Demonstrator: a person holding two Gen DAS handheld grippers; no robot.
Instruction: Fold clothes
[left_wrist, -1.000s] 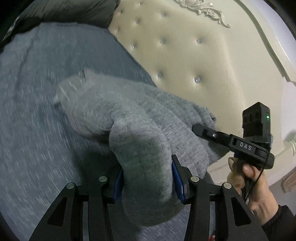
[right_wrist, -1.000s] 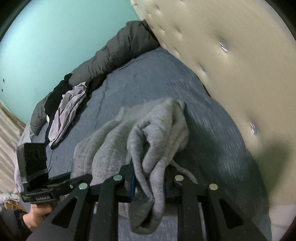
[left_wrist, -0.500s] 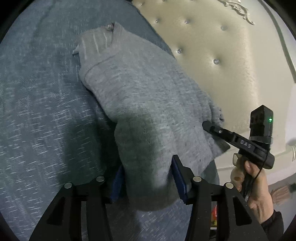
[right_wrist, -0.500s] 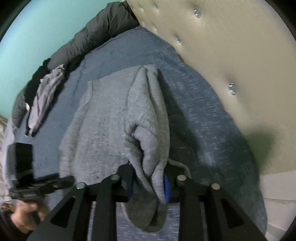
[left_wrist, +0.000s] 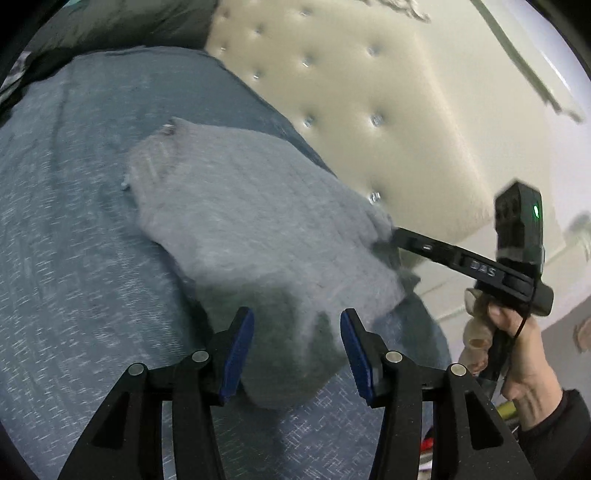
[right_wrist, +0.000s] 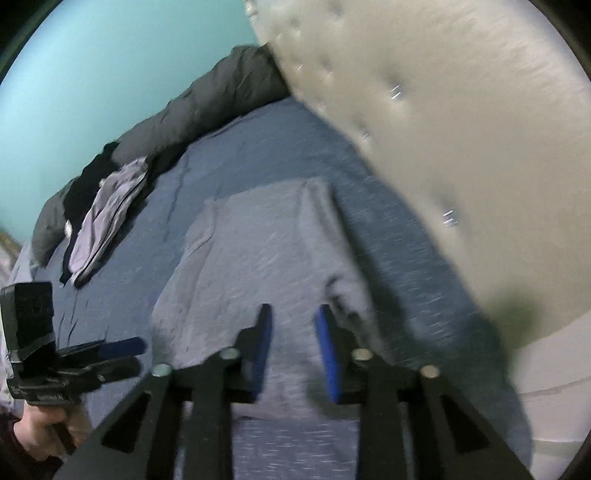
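Observation:
A grey knit garment lies folded flat on the blue bedspread. My left gripper stands open over its near corner; both blue pads show and the cloth lies loose between them. In the right wrist view the same garment is spread flat under my right gripper. Its jaws are closing, with no fold pinched between the pads. The right gripper, held by a hand, hovers at the garment's right edge. The left gripper shows at the garment's left side.
A cream tufted headboard runs along the right of the bed. A dark quilt lies at the far end against a teal wall. A pale lilac garment lies on black cloth beside it.
Both grippers held bunched folds of the grey garment before. Now the folds are out of the pads, the garment lies flatter on the bed, and both grippers have drawn back.

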